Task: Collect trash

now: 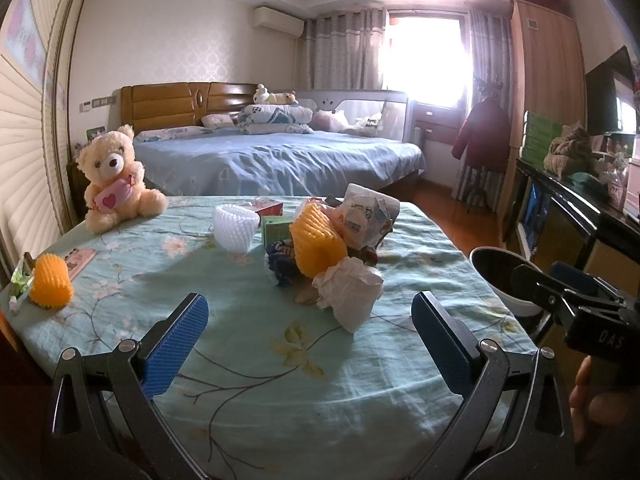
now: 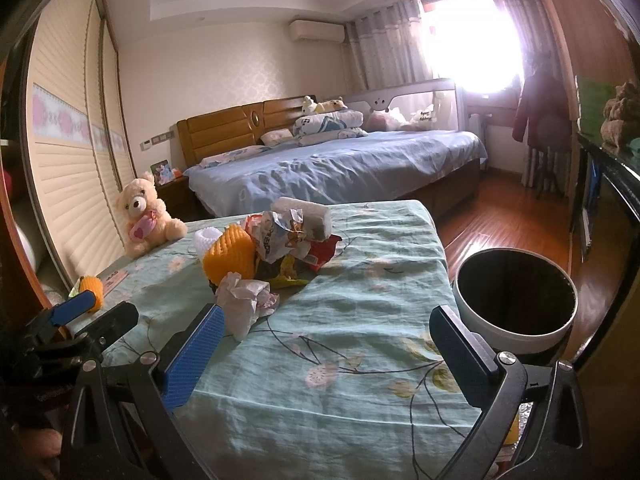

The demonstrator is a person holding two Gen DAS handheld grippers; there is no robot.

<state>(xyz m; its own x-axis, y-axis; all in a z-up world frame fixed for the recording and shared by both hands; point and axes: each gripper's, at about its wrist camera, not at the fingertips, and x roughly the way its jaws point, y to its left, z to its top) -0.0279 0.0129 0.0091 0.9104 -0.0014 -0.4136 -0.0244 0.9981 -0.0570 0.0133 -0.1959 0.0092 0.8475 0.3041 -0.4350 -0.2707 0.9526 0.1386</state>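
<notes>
A heap of trash lies mid-table on the teal floral cloth (image 1: 280, 392): a crumpled white tissue (image 1: 348, 292) (image 2: 246, 304) at the front, a yellow foam net (image 1: 316, 240) (image 2: 228, 256), torn snack wrappers (image 1: 368, 216) (image 2: 280, 236) and a white foam net (image 1: 234, 226). An orange foam net (image 1: 50, 280) sits alone at the left edge. My left gripper (image 1: 311, 308) is open just short of the tissue, holding nothing. My right gripper (image 2: 327, 316) is open too, right of the tissue and over the cloth. A white bin (image 2: 516, 300) stands off the table's right side.
A teddy bear (image 1: 114, 184) sits at the table's far left corner, with a flat pink card (image 1: 80, 260) near the orange net. Green and red boxes (image 1: 276, 230) lie behind the heap. A bed (image 1: 280, 160) is beyond, and a dark cabinet (image 1: 568, 216) lines the right.
</notes>
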